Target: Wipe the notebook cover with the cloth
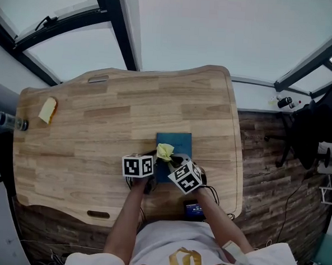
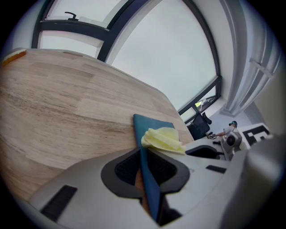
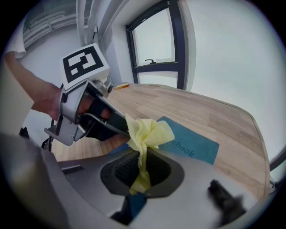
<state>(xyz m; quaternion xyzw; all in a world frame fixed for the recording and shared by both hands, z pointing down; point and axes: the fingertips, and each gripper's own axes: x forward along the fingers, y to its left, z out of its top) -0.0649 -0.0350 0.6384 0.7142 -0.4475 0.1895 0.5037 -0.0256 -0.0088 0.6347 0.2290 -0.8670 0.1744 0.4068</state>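
Observation:
A blue notebook (image 1: 175, 145) lies on the wooden table (image 1: 99, 130) near its front edge. My left gripper (image 1: 150, 176) is shut on the notebook's near left edge (image 2: 147, 179), the cover clamped between its jaws. My right gripper (image 1: 169, 167) is shut on a crumpled yellow cloth (image 3: 145, 134), which bunches above the notebook's cover (image 3: 192, 145). From the head view the cloth (image 1: 165, 151) sits over the notebook's near left corner. In the left gripper view the cloth (image 2: 163, 138) rests on the blue cover just beyond the jaws.
A yellow sponge-like piece (image 1: 47, 110) lies at the table's far left, with a bottle (image 1: 9, 122) at that edge. A dark device (image 1: 193, 209) sits at the front edge by my body. An office chair (image 1: 306, 132) stands right of the table.

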